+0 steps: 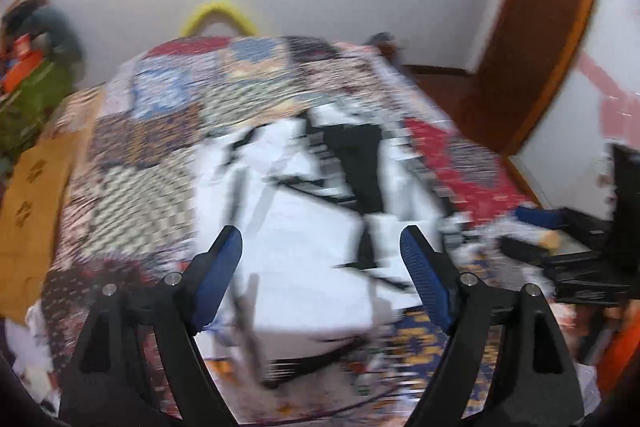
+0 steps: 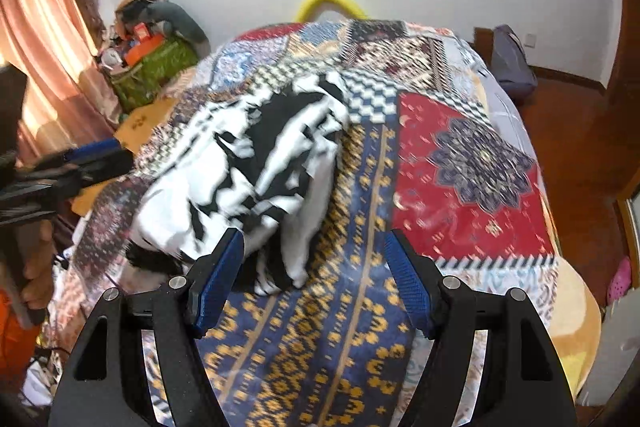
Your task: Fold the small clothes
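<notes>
A white garment with black markings (image 1: 312,227) lies crumpled on the patchwork bedspread (image 1: 152,155); this view is blurred by motion. My left gripper (image 1: 322,255) is open and empty just above the garment's near part. In the right wrist view the same garment (image 2: 256,163) lies bunched on the bedspread (image 2: 472,163), left of centre. My right gripper (image 2: 314,267) is open and empty, its left finger (image 2: 218,279) over the garment's near edge. The left gripper (image 2: 92,157) shows at the far left, blurred.
The bed fills both views. A green bag with clutter (image 2: 156,71) stands at the far left by a pink curtain (image 2: 44,39). A wooden door (image 1: 536,39) and black trays (image 1: 576,247) are to the right. A yellow cushion (image 2: 576,311) lies at the bed's right edge.
</notes>
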Tool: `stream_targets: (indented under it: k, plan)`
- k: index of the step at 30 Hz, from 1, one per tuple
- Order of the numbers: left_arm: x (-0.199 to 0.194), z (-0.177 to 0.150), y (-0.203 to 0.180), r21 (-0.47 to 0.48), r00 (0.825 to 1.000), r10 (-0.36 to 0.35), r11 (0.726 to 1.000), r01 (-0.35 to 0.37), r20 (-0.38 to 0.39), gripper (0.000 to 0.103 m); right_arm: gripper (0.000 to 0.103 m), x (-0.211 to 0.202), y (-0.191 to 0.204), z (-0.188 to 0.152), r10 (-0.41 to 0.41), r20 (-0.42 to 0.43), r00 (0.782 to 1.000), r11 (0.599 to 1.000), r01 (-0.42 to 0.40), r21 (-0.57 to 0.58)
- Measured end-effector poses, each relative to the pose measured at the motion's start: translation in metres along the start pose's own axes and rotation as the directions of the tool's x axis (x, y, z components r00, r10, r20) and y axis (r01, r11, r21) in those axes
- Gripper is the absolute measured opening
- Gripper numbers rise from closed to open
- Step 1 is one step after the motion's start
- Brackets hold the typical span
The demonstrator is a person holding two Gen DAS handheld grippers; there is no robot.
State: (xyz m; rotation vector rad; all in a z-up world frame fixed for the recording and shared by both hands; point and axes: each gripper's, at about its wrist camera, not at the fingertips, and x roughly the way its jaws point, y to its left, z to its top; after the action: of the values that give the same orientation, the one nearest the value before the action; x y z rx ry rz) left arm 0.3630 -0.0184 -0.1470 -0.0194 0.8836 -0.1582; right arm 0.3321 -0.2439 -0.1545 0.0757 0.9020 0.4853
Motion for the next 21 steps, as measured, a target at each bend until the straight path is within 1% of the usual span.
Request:
stream_targets:
  k: [1,3,6,9,11,13,14,15,16,18,21]
  plan:
    - [0.007,-0.003,0.012,-0.022,0.999,0.034,0.999,-0.034,-0.021,0.081,0.069,0.003,0.004,0.003,0.008,0.001,1.0,1.0,-0.008,-0.003]
    - [0.016,-0.01,0.029,-0.058,0.997,0.052,0.997,-0.056,-0.061,0.081,0.069,0.01,0.012,0.004,0.017,-0.005,1.0,1.0,-0.017,-0.008]
    - [0.039,-0.025,0.052,-0.127,0.989,0.031,0.991,-0.049,-0.142,0.081,0.069,0.029,0.02,0.002,0.021,-0.037,0.999,1.0,-0.022,-0.015]
    - [0.053,-0.039,0.059,-0.142,0.982,0.014,0.989,-0.041,-0.186,0.081,0.069,0.05,0.017,-0.006,0.03,-0.093,0.995,0.999,-0.029,0.019]
    - [0.064,-0.048,0.058,-0.136,0.976,0.006,0.99,-0.036,-0.219,0.081,0.061,0.066,0.009,-0.012,0.022,-0.142,0.99,0.998,-0.012,0.069]
    - [0.075,-0.056,0.054,-0.115,0.966,0.001,0.993,-0.032,-0.26,0.081,0.041,0.075,0.003,-0.016,0.044,-0.172,0.984,0.994,-0.026,0.107]
    - [0.075,-0.06,0.053,-0.112,0.963,-0.001,0.993,-0.03,-0.269,0.081,0.037,0.08,0.0,-0.019,0.066,-0.192,0.979,0.991,-0.042,0.128]
    - [0.076,-0.063,0.051,-0.112,0.962,-0.006,0.993,-0.025,-0.274,0.082,0.027,0.082,0.0,-0.022,0.077,-0.202,0.976,0.99,-0.051,0.129]
    - [0.077,-0.066,0.049,-0.111,0.961,-0.014,0.994,-0.018,-0.277,0.082,0.024,0.083,0.002,-0.024,0.08,-0.208,0.975,0.991,-0.056,0.12]
    - [0.075,-0.07,0.048,-0.105,0.961,-0.019,0.994,-0.01,-0.274,0.082,0.022,0.081,0.01,-0.028,0.054,-0.211,0.976,0.997,-0.04,0.069]
    - [0.072,-0.076,0.05,-0.104,0.96,-0.03,0.995,0.001,-0.278,0.083,0.02,0.074,0.021,-0.035,0.016,-0.211,0.977,1.0,-0.018,-0.008]
